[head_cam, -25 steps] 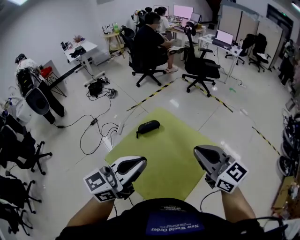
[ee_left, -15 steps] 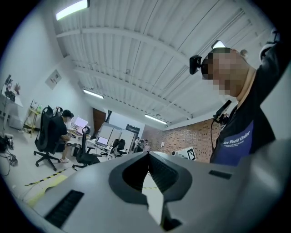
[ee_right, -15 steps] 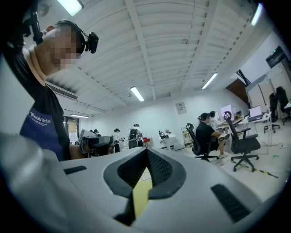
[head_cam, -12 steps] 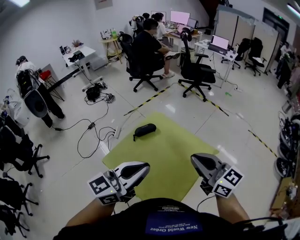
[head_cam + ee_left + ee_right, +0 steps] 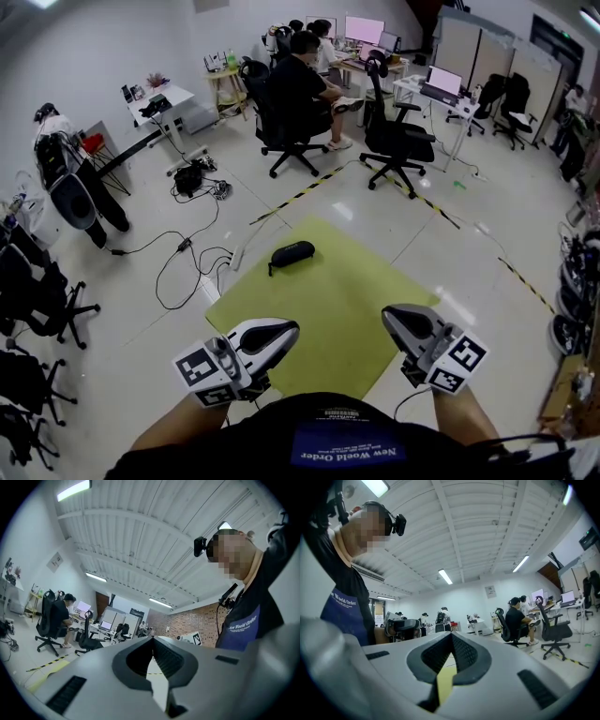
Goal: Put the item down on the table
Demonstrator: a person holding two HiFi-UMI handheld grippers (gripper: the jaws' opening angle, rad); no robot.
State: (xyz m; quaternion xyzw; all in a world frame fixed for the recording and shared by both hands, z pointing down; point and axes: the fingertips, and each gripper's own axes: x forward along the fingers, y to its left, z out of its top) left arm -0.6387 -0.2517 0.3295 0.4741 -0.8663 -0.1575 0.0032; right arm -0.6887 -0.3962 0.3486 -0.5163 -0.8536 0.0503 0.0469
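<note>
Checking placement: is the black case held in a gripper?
No. The black case lies on the green mat, ahead of the left gripper and right gripper.

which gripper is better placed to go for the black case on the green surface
Left, probably. The black case lies on the far left part of the green surface, more nearly ahead of the left gripper than the right gripper. Both are shut and empty.

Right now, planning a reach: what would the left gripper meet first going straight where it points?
The left gripper points level above the green mat; its way looks free, distant depth unclear.
</note>
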